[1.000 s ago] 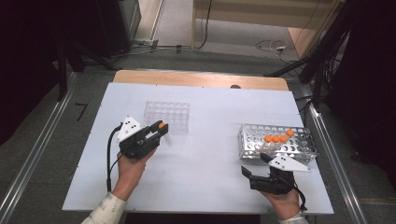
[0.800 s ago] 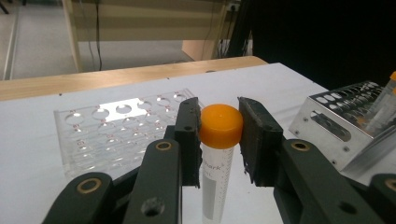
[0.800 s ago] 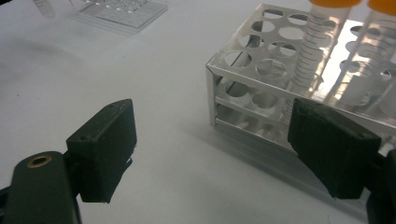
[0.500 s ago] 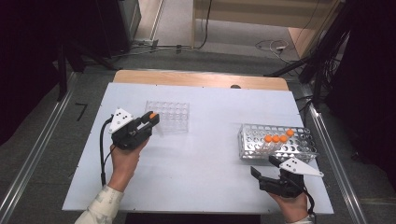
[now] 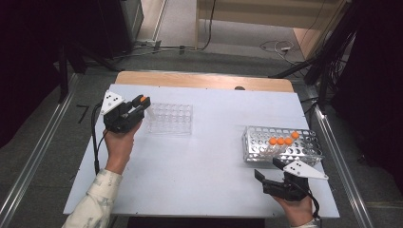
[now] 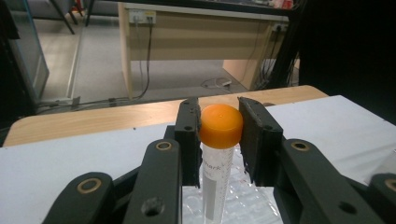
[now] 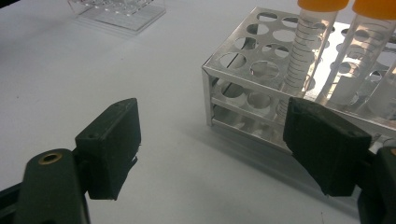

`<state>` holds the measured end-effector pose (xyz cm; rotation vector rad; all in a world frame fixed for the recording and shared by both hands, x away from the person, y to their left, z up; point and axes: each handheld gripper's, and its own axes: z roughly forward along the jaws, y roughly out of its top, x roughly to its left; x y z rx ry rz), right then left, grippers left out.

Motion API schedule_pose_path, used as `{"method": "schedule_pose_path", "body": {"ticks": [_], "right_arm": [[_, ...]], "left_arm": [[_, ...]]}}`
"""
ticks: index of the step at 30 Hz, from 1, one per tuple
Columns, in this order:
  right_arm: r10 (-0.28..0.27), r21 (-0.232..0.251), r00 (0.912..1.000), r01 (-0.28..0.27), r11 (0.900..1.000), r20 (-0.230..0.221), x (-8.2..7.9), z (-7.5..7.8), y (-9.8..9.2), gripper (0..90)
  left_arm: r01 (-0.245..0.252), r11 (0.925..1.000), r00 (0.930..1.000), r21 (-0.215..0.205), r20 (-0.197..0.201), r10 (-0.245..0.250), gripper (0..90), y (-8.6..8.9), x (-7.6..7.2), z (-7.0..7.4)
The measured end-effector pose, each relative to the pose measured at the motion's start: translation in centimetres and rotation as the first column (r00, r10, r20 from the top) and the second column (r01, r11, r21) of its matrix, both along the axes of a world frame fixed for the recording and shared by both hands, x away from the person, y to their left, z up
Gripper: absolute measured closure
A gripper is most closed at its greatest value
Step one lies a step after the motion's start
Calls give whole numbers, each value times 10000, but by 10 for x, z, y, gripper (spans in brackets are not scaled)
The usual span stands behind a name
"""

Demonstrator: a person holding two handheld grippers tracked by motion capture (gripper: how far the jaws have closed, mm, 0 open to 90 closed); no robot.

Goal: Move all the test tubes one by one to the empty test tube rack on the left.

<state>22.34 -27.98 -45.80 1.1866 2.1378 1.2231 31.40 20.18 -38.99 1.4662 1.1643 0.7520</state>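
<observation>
My left gripper (image 5: 139,105) is at the left end of a clear plastic rack (image 5: 169,118), shut on an orange-capped tube (image 5: 143,99). In the left gripper view the jaws clamp just under and around the orange cap (image 6: 221,125), with the tube's clear, marked body hanging upright over the clear rack (image 6: 254,203). My right gripper (image 5: 267,169) rests near the table's front edge, just in front of a metal rack (image 5: 256,145) holding several orange-capped tubes (image 5: 280,140). Its jaws stand wide open with nothing between them (image 7: 219,149); the metal rack's corner (image 7: 219,70) lies just beyond them.
The white table top (image 5: 209,166) spreads between the two racks. A wooden strip (image 5: 204,80) borders its far edge. Metal rails (image 5: 337,156) run along both sides, and cables lie on the floor beyond. The clear rack (image 7: 116,11) is far off in the right gripper view.
My left gripper has moved left and away from me with the tube, rising a little, from the rack's near left corner to its left end. The right gripper has barely shifted.
</observation>
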Motion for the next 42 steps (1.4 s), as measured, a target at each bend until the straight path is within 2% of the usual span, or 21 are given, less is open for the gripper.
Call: {"method": "schedule_pose_path", "body": {"ticks": [7,17,19,23,30,36,40,42], "right_arm": [[32,20,10000,-32,10000,-2,1,0,1,179],[37,7,10000,-37,10000,-11,1,0,1,179],[32,-23,10000,-32,10000,-53,1,-1,2,179],[49,-35,10000,-49,10000,-43,1,-1,2,179],[48,-87,10000,-49,10000,-76,1,-1,3,180],[62,-94,10000,-63,9999,-69,1,-2,3,180],[53,-112,9999,-54,9999,-87,1,-2,3,180],[59,-118,9999,-60,9999,-82,1,-2,3,180]], "left_arm": [[-323,9986,9995,413,76,320,703,-1,9,4],[-537,9939,9984,960,-136,552,703,-5,18,-7],[-524,9937,9982,987,-225,549,703,-6,19,-11],[-420,9904,9977,1316,-468,485,702,-9,20,-21],[-442,9879,9948,1486,-838,571,701,-11,21,-39],[-400,9855,9932,1647,-1015,573,700,-14,22,-46],[-391,9855,9915,1651,-1158,588,695,-13,22,-51],[-391,9877,9916,1517,-1160,571,692,-13,22,-53]]}}
